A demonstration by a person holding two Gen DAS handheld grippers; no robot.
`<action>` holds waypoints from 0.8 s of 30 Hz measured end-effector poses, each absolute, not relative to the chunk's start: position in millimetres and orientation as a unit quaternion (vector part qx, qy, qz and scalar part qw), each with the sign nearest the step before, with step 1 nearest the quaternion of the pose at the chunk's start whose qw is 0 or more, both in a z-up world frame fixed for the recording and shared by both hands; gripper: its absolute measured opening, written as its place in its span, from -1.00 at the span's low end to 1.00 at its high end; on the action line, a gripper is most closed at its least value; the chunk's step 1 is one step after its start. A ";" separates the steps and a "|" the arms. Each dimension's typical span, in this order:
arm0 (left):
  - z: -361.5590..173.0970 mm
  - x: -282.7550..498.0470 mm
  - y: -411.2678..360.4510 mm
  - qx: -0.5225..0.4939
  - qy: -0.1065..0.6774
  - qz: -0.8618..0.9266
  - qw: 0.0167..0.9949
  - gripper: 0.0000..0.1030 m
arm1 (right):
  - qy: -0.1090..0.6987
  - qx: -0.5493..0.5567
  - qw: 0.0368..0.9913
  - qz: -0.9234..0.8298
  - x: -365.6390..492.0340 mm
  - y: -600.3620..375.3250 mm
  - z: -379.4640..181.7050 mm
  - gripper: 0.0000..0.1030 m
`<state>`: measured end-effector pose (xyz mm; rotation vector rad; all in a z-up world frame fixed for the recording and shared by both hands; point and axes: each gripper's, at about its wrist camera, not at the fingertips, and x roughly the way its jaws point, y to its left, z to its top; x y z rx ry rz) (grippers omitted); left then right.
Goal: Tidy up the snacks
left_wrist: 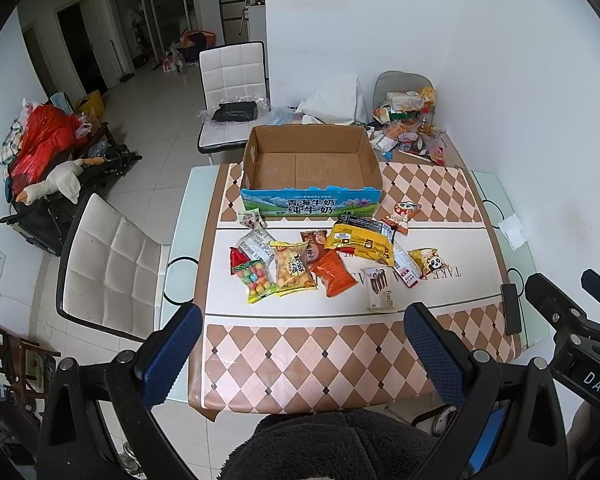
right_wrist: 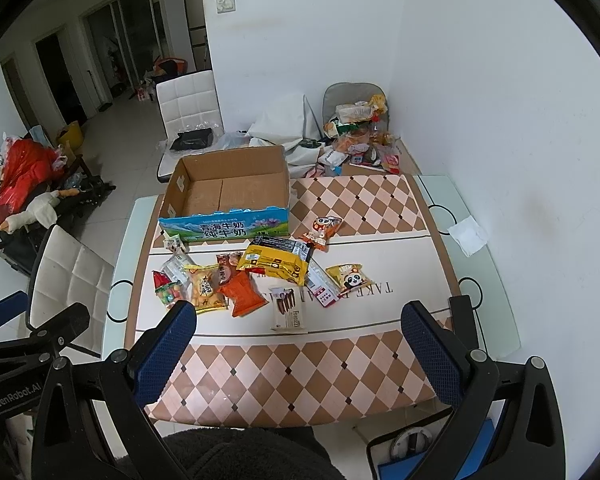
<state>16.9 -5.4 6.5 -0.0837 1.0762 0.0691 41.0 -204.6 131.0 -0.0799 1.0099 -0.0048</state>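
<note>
An empty open cardboard box (left_wrist: 312,168) (right_wrist: 228,196) with a blue printed front stands at the far middle of the table. Several snack packets lie in front of it: a yellow bag (left_wrist: 360,244) (right_wrist: 276,262), an orange packet (left_wrist: 334,272) (right_wrist: 244,298), a candy bag (left_wrist: 256,278), a white wafer box (left_wrist: 380,290) (right_wrist: 288,310), a panda packet (left_wrist: 430,262) (right_wrist: 350,278). My left gripper (left_wrist: 304,326) and right gripper (right_wrist: 300,322) are both open and empty, held above the table's near edge, apart from the snacks.
The table (left_wrist: 340,352) carries a diamond-pattern cloth. A black phone (left_wrist: 511,308) lies at its right edge and a white tissue (right_wrist: 466,236) near the wall. White chairs (left_wrist: 108,268) stand left and behind. A clutter pile (left_wrist: 412,124) sits at the far right.
</note>
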 end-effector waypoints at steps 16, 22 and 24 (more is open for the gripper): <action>7.4 18.5 -6.0 -0.039 0.511 0.032 0.858 0.99 | 0.481 -0.036 0.876 -0.002 40.1 -205.5 131.4 1.00; 7.7 18.0 -5.3 -0.040 0.510 0.033 0.858 0.99 | 0.481 -0.035 0.876 -0.002 44.2 -202.5 133.7 1.00; 9.3 22.2 -5.8 -0.040 0.510 0.034 0.859 0.99 | 0.480 -0.035 0.876 -0.002 56.4 -194.2 145.9 1.00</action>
